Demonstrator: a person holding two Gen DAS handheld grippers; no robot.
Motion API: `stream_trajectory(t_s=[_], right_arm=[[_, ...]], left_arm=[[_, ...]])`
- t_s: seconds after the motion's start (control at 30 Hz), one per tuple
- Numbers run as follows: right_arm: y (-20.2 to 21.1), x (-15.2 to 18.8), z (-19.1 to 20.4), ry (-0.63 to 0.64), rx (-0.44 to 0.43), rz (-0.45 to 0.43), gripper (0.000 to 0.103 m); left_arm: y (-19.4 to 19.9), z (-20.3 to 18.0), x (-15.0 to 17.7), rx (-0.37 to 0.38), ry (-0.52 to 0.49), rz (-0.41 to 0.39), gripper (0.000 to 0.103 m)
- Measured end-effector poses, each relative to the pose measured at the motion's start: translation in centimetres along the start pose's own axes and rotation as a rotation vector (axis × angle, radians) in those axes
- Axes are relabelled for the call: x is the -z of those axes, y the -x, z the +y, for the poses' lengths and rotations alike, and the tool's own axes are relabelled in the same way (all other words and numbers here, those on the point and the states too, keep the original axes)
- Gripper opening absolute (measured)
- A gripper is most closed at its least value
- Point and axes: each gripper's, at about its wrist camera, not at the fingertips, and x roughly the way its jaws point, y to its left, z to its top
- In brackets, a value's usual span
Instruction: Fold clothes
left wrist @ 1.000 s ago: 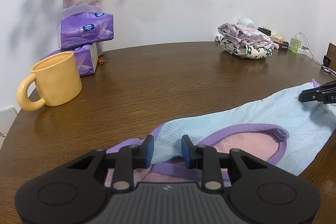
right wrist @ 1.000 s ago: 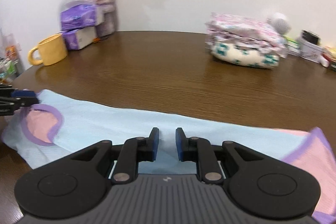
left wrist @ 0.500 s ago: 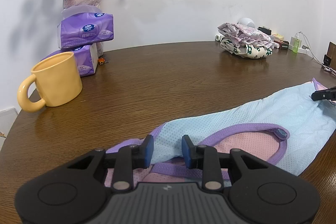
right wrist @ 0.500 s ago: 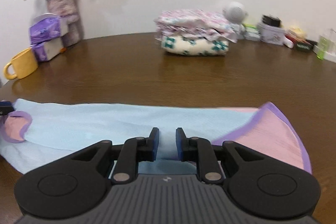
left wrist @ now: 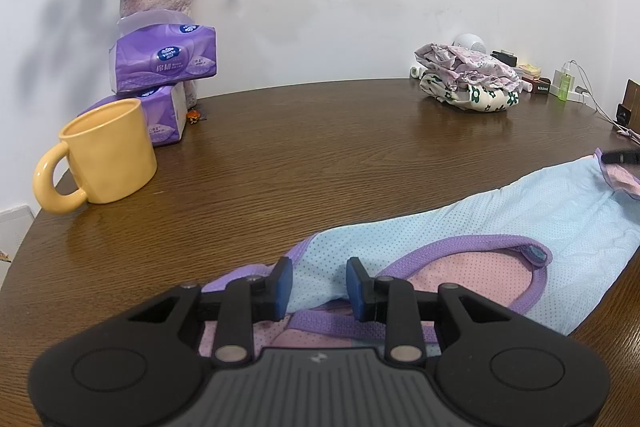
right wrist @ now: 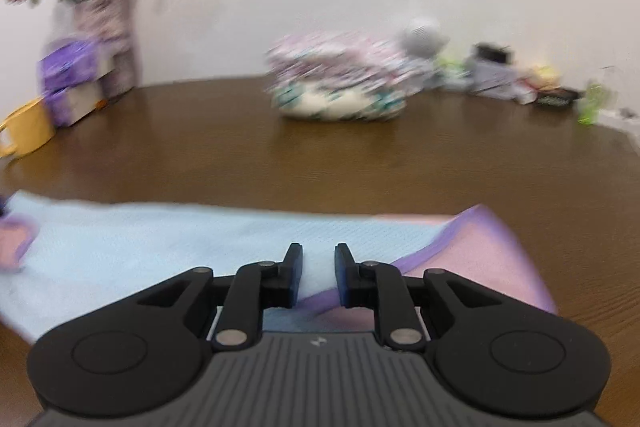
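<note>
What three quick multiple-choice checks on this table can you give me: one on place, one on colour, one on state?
1. Where does the yellow mug stand?
A. On the garment
B. In front of the tissue packs
C. Beside the folded clothes

2. What colour is the trim on the light blue garment?
A. Green
B. Black
C. Purple

3. How is the garment lying?
A. Stretched out on the table
B. Hanging in the air
C. Stacked on the far pile

Answers:
1 B: the mug sits at the table's left with the packs right behind it.
2 C: a purple band runs along the armhole edge.
3 A: it lies long and flat across the wood in both views.
</note>
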Motion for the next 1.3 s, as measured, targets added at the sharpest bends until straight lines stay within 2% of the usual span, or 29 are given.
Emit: stream_trajectory(t_s=[0.47, 0.6, 0.63, 1.07, 1.3], right_arm=[[0.01, 0.0, 0.13, 0.0, -0.001, 0.0, 0.016], [0.01, 0.0, 0.17, 0.001, -0.002, 0.0, 0.003], [0.01, 0.0, 0.18, 0.001, -0.002, 0.0, 0.002], [0.02, 0.01, 0.3, 0.001, -0.003, 0.0, 0.002], [0.03, 0.01, 0.36, 0.001, -0.004, -0.001, 0.01]], left_arm=[[-0.01, 0.09, -0.02, 0.003, 0.002, 0.001, 0.028], [-0.02, 0.09, -0.02, 0.002, 0.002, 0.001, 0.028], [-0.02, 0.06, 0.0, 0.002, 0.002, 0.001, 0.028], [0.04, -0.06, 0.03, 0.001, 0.001, 0.001, 0.028], [0.05, -0.06, 0.04, 0.001, 0.002, 0.001, 0.028]])
